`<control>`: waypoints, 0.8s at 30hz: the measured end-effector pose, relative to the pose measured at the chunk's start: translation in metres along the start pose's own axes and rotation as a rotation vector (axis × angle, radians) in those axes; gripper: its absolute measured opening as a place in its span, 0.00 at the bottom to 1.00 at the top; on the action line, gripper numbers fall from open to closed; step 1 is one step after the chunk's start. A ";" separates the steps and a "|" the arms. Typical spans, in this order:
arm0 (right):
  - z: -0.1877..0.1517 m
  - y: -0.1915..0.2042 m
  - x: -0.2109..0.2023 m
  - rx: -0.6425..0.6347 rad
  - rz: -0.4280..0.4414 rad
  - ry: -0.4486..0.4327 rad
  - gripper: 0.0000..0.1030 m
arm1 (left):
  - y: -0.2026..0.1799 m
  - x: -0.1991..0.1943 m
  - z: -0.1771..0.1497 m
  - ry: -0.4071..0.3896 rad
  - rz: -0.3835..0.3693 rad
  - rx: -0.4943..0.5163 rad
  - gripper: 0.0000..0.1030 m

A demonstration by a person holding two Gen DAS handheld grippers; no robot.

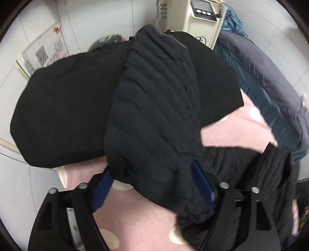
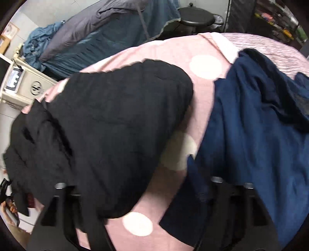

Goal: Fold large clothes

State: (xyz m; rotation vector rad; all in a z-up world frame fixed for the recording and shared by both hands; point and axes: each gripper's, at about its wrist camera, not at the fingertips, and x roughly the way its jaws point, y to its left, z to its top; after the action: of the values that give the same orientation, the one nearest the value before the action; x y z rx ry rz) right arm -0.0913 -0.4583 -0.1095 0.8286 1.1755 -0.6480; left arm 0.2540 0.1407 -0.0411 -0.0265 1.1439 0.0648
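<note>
A black quilted jacket (image 1: 67,108) lies on the pink bed cover (image 1: 237,131) with white dots. One ribbed sleeve (image 1: 154,108) is laid across its body, and the cuff end hangs down between the blue pads (image 1: 102,187) of my left gripper (image 1: 152,185). Those pads stand wide apart and do not pinch the cloth. In the right wrist view the same jacket (image 2: 108,135) fills the left side and a navy blue garment (image 2: 251,139) lies crumpled on the right. My right gripper (image 2: 144,195) hovers over the strip of cover between them, jaws apart and blurred, with nothing gripped.
A beige safe with a keypad (image 1: 202,19) stands beside the bed. A grey and teal duvet (image 2: 100,38) is heaped on the neighbouring bed. Beyond it sit a black round stool (image 2: 195,17) and dark shelving. White floor tiles (image 1: 17,193) border the bed at left.
</note>
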 end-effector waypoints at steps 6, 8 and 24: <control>-0.010 0.014 -0.032 -0.152 -0.084 -0.041 0.70 | -0.001 -0.021 -0.020 -0.010 -0.004 0.050 0.85; -0.014 0.018 -0.044 -0.197 -0.128 -0.102 0.71 | 0.002 -0.038 -0.020 -0.048 0.012 0.056 0.87; -0.064 0.050 -0.081 -0.319 -0.131 -0.180 0.78 | -0.069 -0.087 -0.092 -0.009 -0.174 0.232 0.91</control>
State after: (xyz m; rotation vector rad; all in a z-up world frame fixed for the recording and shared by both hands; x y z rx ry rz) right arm -0.1071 -0.3763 -0.0309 0.4176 1.1373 -0.6081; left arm 0.1391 0.0640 -0.0007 0.0801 1.1300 -0.2220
